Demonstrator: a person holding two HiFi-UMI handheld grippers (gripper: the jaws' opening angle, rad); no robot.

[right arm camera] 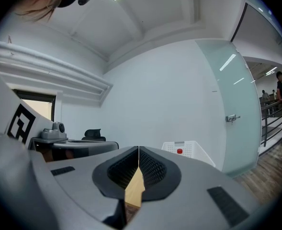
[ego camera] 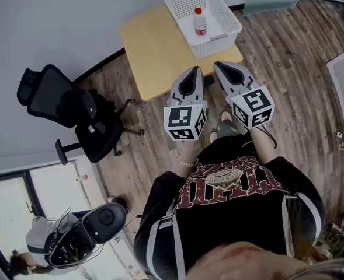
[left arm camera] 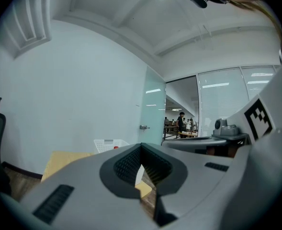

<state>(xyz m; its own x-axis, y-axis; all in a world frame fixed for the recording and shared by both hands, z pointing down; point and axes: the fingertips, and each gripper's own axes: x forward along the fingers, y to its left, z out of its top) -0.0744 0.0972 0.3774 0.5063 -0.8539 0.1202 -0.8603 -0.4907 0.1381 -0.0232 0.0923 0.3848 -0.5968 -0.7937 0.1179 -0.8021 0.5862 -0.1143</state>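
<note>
Left gripper [ego camera: 195, 70], right gripper [ego camera: 219, 65]: jaws pressed together, nothing held (both side by side, near the table [ego camera: 154, 48] edge). Red-capped bottle [ego camera: 200, 22]: inside white basket [ego camera: 214, 45], on table's far corner.

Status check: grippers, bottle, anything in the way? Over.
Left gripper, right gripper shut, empty, near table edge. Bottle in basket on table. Nothing in between.

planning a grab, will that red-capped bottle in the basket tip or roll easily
The bottle seems to stand upright, tall and narrow, so a sideways nudge probably tips it. Its round body would likely roll, though the white basket walls should stop it.
</note>
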